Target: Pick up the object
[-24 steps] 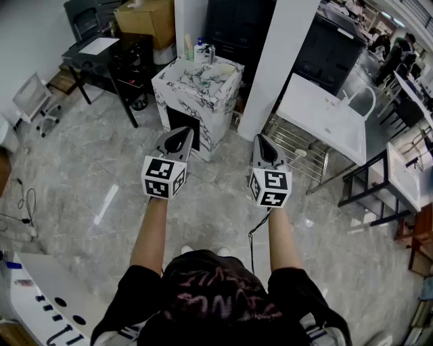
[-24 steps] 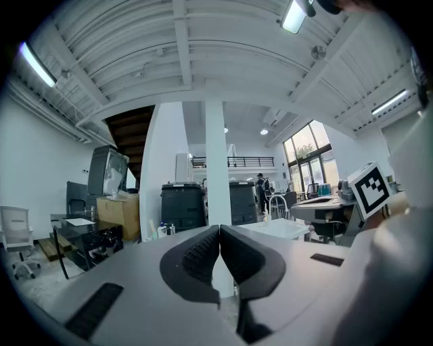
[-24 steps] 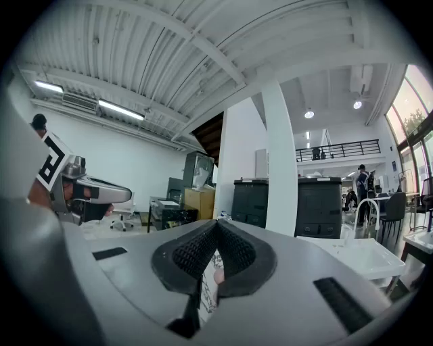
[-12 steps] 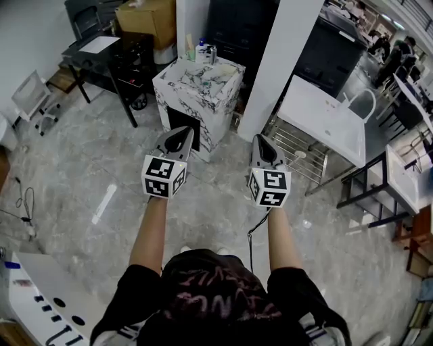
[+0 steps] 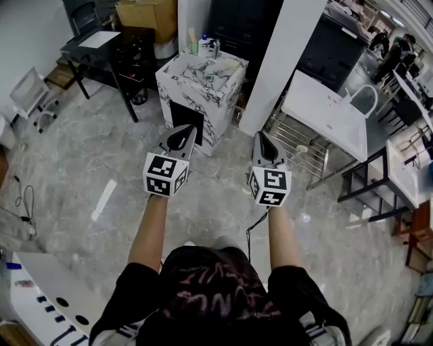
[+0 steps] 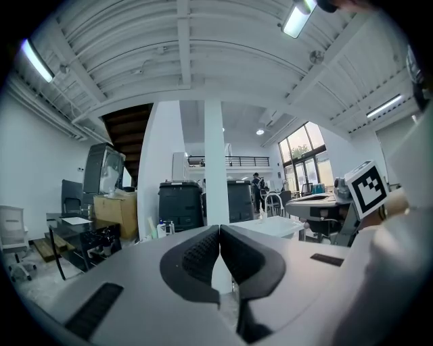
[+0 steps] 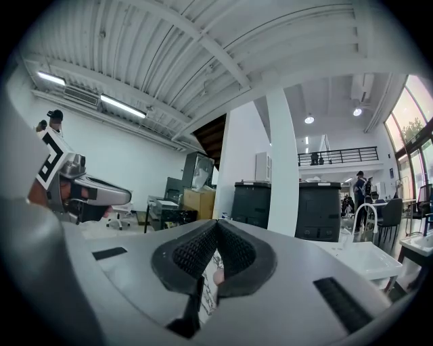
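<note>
We hold both claws out over a grey marbled floor (image 5: 81, 155). At twelve o'clock from them stands a marble-patterned pedestal (image 5: 203, 84), near but not touching either claw. A white pillar (image 5: 281, 61) rises at one o'clock, just beside the pedestal. A white table (image 5: 325, 115) sits at two o'clock, with a wire rack (image 5: 298, 152) below its near edge. At ten o'clock we see a black desk (image 5: 101, 51), and behind it a cardboard box (image 5: 145, 17). A white chair (image 5: 34, 94) stands at nine o'clock. Only open floor lies between the claws and the pedestal.

The pedestal's lower front shows a dark opening whose inside we cannot make out. The people at the far right are too small to describe.

The task's thing seems to be among the small containers (image 5: 208, 47) on the pedestal's far edge, at twelve o'clock. They are pale bottles with a touch of blue, too small for us to tell which one is meant.

The left gripper (image 5: 181, 132) has its jaws pressed together on nothing, and so does the right gripper (image 5: 261, 138).
</note>
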Tool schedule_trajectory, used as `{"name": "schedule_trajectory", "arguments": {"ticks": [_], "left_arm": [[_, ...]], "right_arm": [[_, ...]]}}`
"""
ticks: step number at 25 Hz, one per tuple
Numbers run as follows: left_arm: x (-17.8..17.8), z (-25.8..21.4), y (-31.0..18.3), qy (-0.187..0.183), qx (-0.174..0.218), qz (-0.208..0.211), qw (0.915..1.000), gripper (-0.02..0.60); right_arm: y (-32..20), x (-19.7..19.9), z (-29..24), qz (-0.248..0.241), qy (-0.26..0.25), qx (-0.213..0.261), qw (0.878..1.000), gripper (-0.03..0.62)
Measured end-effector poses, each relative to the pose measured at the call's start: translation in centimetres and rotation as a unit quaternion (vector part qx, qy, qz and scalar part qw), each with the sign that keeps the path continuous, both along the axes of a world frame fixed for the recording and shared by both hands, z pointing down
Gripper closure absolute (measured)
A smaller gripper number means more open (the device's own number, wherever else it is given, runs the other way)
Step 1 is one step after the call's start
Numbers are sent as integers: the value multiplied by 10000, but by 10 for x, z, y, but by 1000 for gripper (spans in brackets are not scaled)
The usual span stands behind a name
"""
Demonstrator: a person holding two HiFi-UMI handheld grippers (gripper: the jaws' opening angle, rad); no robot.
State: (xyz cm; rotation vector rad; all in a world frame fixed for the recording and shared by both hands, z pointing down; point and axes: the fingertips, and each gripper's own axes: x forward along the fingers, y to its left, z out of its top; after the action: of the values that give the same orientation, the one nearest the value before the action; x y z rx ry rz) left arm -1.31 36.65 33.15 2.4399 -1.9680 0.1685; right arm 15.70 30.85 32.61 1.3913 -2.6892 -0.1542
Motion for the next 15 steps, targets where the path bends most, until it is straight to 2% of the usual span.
{"name": "schedule_trajectory", "arguments": {"ticks": [8, 15], "left_arm": [[-15, 13, -6, -27, -78, 64, 9999, 565], [-29, 25, -51, -73, -191, 89, 9998, 565]], "right_arm": [[-8, -12, 12, 108, -18, -31, 9999, 580], [-55, -26, 24, 148, -54, -107, 9998, 580]]}}
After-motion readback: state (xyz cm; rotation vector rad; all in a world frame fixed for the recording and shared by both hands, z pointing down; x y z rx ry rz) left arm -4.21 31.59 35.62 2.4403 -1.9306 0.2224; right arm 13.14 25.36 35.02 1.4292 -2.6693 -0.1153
